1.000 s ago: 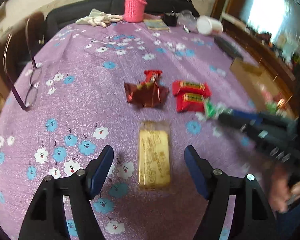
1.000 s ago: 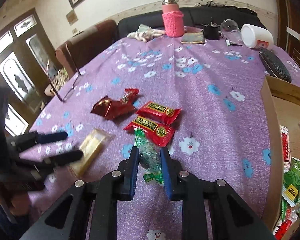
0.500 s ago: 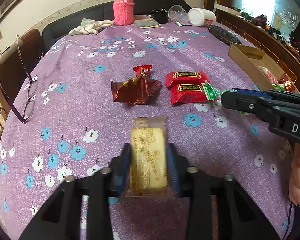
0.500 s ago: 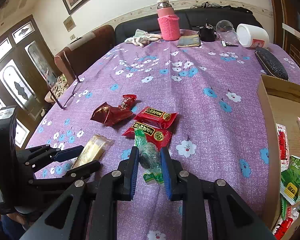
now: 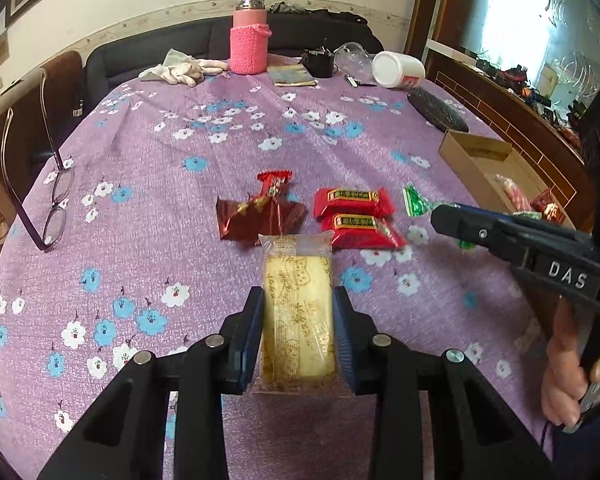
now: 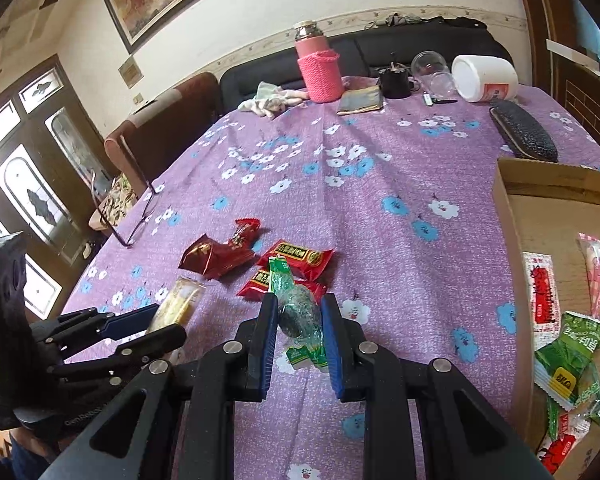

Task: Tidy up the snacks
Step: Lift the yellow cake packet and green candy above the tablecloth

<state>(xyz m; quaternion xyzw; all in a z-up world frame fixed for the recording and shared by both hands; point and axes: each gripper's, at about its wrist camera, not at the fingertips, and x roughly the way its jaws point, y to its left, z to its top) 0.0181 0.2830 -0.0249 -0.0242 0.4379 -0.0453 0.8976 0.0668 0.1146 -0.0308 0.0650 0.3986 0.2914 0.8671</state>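
Note:
My left gripper (image 5: pixel 298 312) is shut on a yellow cake bar in clear wrap (image 5: pixel 298 304) and holds it above the purple flowered cloth (image 5: pixel 160 200). My right gripper (image 6: pixel 299 320) is shut on a green-wrapped snack (image 6: pixel 296 312), also lifted; it shows in the left wrist view (image 5: pixel 416 204). Two red snack packs (image 5: pixel 354 216) and a dark red foil pack (image 5: pixel 260 216) lie mid-table. The cardboard box (image 6: pixel 512 240) at the right holds several snacks. The cake bar also shows in the right wrist view (image 6: pixel 180 304).
Glasses (image 5: pixel 56 208) lie at the left edge. At the far end stand a pink-sleeved flask (image 5: pixel 249 40), a white jar on its side (image 5: pixel 398 69), a clear cup (image 6: pixel 432 70), a cloth (image 5: pixel 184 69) and a black case (image 5: pixel 438 114).
My left gripper closed on the cake bar and lifted it off the cloth. My right gripper rose a little with the green snack held.

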